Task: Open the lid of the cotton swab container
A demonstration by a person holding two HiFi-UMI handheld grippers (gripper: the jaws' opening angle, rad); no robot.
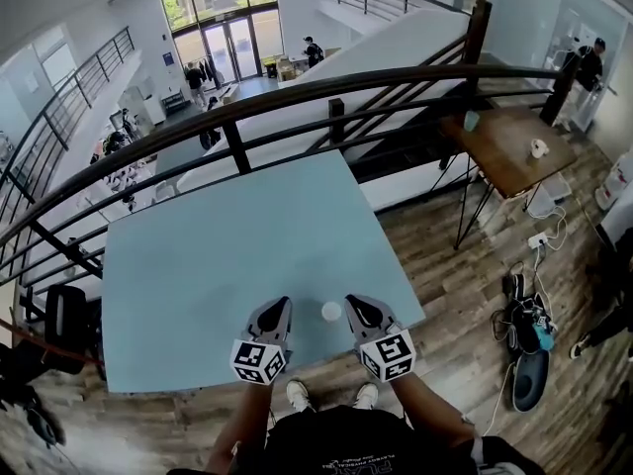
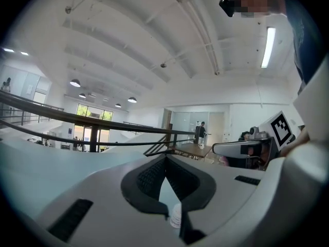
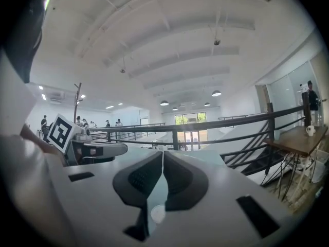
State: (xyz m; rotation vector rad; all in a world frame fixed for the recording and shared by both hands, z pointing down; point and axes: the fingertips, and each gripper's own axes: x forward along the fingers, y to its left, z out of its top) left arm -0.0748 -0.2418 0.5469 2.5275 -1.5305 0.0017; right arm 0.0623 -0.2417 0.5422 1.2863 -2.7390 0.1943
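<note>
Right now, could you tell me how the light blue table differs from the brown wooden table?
The light blue table stands before the person, the brown wooden table off to the right. The blue one holds a small white container; the wooden one, a white cup. Both have flat rectangular tops.

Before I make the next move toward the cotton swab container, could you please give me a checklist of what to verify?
1. Container found: ok. The cotton swab container stands on the table, between the two grippers.
2. Container closed or open: cannot tell. It is too small in every view.
3. The left gripper open for a grasp: not ok. Its jaws are together, with nothing between them.
4. The right gripper open for a grasp: not ok. Its jaws are together, with nothing between them.
5. Way to the container free: ok. Nothing else shows on the table near it, and neither gripper touches it.
</note>
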